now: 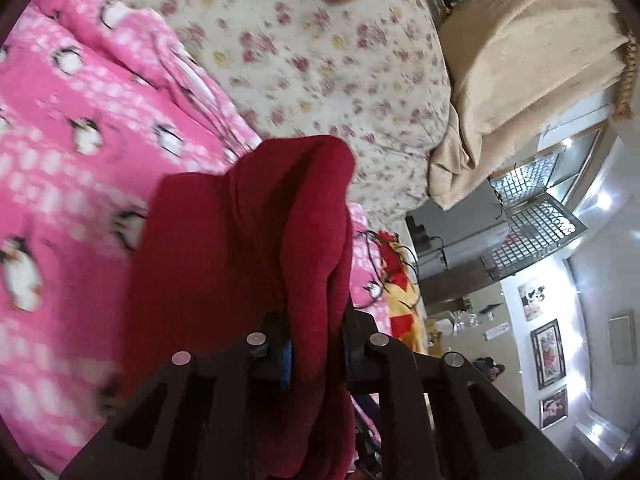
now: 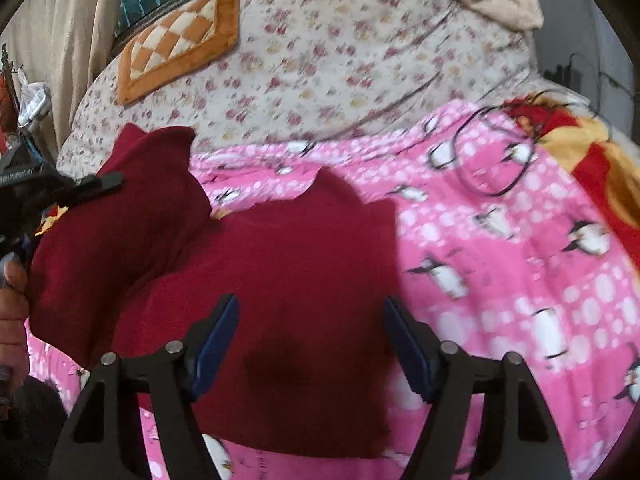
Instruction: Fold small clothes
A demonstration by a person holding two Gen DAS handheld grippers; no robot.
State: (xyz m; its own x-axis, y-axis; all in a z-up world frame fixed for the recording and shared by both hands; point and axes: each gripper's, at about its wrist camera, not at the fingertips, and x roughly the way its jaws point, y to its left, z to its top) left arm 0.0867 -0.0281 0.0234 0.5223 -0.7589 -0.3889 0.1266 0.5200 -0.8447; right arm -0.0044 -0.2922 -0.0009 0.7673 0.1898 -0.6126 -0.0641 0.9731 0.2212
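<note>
I see one bed under both grippers, covered by one floral sheet [image 2: 340, 60] beyond the fingers and one pink penguin blanket [image 2: 500, 240] directly beneath them. One dark red garment [image 2: 288, 280] lies on that blanket, its body spread flat under and ahead of my right gripper [image 2: 312, 344], whose two blue-padded fingers [image 2: 218, 340] stand apart above the cloth, gripping nothing. My left gripper [image 1: 316, 344] is clenched on a bunched fold of the same garment, which rises between its fingers and drapes over them, blocking much of that view ahead. In the right view this lifted part stands to the left of my fingers, with a hand [image 2: 12, 312] at the edge. One orange checked cushion [image 2: 180, 36] rests far beyond the fingertips, one black cord [image 2: 492, 152] loops ahead to the right, near one red-and-yellow blanket [image 2: 600, 160]. Beige curtains [image 1: 520, 72] hang beyond the bed.
</note>
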